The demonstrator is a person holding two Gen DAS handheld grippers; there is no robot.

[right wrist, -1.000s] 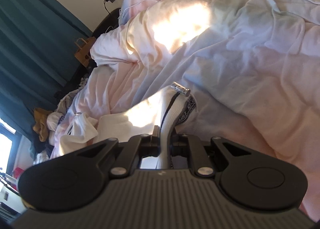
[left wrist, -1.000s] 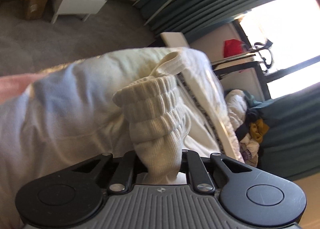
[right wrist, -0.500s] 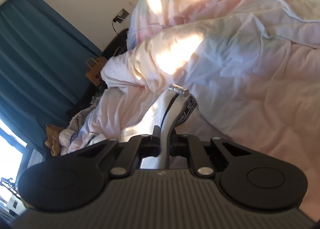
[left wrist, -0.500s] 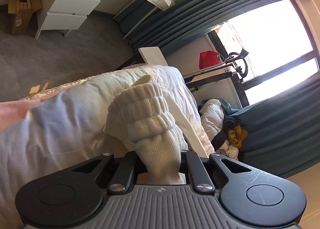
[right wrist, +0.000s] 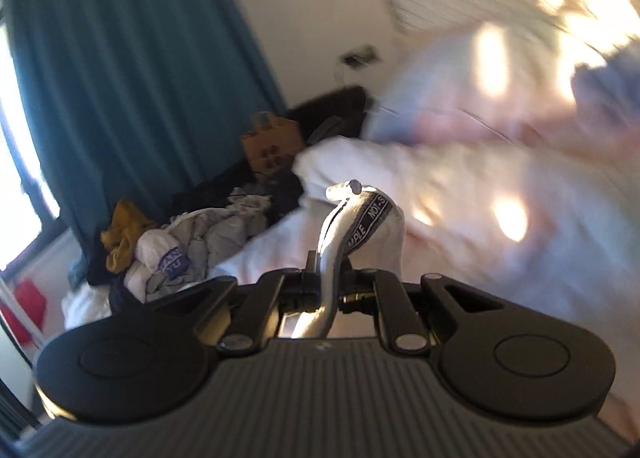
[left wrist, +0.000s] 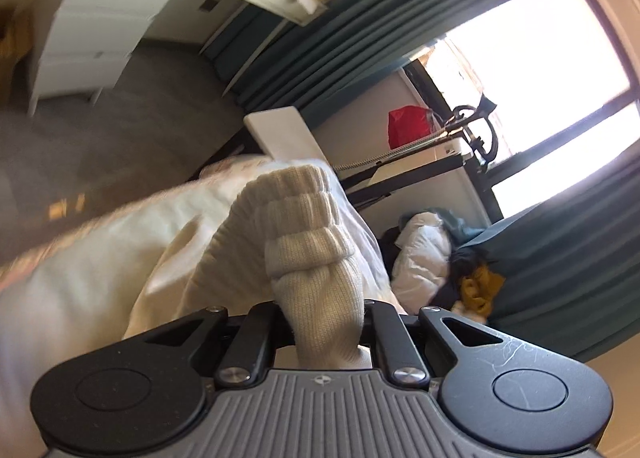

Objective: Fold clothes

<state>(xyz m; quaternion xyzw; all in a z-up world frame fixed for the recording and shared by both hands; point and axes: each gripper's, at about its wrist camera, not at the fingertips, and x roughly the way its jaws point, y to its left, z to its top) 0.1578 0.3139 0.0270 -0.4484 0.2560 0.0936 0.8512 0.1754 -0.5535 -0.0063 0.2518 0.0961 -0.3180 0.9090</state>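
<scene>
Rumpled pale bedding (right wrist: 500,186) fills the right wrist view, a heap of clothes (right wrist: 188,242) beside it under the teal curtain (right wrist: 120,78). The white garment (left wrist: 168,258) hangs raised between both grippers. Left gripper (left wrist: 324,322) is clamped tight on its ribbed cuff (left wrist: 304,226); right gripper (right wrist: 328,290) is pinched on its lettered waistband (right wrist: 360,230).

The cream ribbed knit cuff (left wrist: 316,282) looks thick, soft and matt, its ribs coarse. The white garment edge with black printed woven tape (right wrist: 360,234) is smooth cloth, tipped at twelve o'clock by a shiny metal cord end (right wrist: 352,188). The left gripper (left wrist: 324,322) and right gripper (right wrist: 328,286) are matt black plastic with bright metal pins. The pale pink bedsheet (right wrist: 500,226) is creased cloth.
</scene>
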